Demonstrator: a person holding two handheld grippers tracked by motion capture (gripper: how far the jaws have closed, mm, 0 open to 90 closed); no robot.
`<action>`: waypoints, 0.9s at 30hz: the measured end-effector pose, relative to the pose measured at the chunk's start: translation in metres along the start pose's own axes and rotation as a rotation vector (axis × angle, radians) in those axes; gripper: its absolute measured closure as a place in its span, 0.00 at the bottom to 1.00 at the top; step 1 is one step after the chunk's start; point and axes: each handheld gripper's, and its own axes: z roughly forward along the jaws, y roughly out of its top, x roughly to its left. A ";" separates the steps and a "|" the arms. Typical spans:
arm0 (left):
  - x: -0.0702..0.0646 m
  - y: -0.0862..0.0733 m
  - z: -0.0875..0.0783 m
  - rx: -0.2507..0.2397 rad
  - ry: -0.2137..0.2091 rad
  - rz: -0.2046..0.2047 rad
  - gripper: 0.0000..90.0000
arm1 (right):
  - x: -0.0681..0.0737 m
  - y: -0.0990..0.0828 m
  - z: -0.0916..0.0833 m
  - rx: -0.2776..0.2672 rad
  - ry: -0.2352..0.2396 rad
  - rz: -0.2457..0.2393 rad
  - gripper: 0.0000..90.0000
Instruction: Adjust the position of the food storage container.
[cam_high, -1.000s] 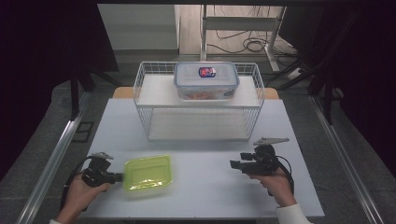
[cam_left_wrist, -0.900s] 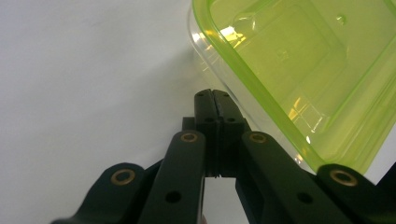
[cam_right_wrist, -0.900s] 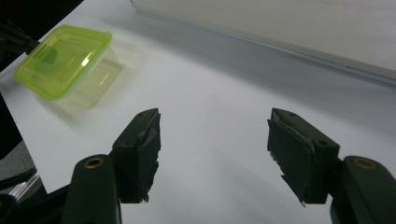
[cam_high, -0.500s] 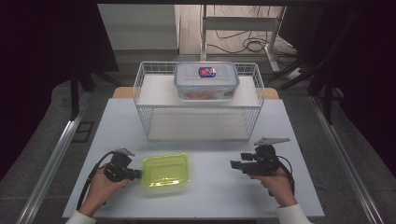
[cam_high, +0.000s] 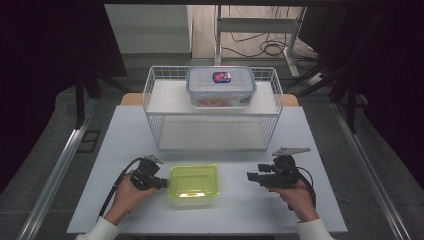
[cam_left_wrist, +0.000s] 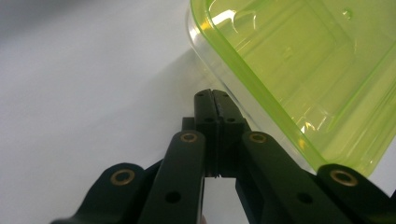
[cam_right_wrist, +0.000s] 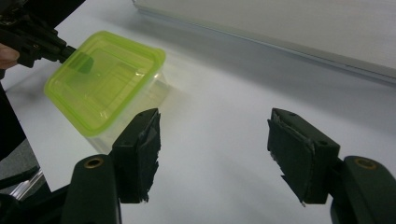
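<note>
The green-lidded container (cam_high: 194, 185) sat on the near part of the white table (cam_high: 320, 135), left of centre, its long axis running left to right. The left gripper (cam_high: 159, 184) was right at its left short end, jaws pressed together with nothing between them, tips against the rim. From the left gripper view, those closed black jaws met the clear wall just under the green lid (cam_left_wrist: 299, 70). Over on the right, the right gripper (cam_high: 251, 176) hung well apart from the box, jaws spread wide and empty, pointing left toward it. So the container lay between the two, touching the left tool and a clear gap from the right one. My read: a push rightward would carry the box toward that waiting open grip. Farther off, the wire basket (cam_high: 150, 100) held a clear lidded box (cam_high: 221, 86).
</note>
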 end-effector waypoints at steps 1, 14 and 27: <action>-0.005 0.003 0.004 0.003 -0.007 0.013 1.00 | 0.000 0.000 0.000 0.001 0.001 -0.001 0.38; -0.023 0.021 0.024 -0.004 -0.034 0.026 1.00 | 0.001 -0.001 0.002 0.010 0.000 -0.005 0.38; -0.021 0.008 -0.006 -0.113 -0.020 0.017 0.98 | 0.001 -0.001 0.002 0.009 0.000 -0.005 0.38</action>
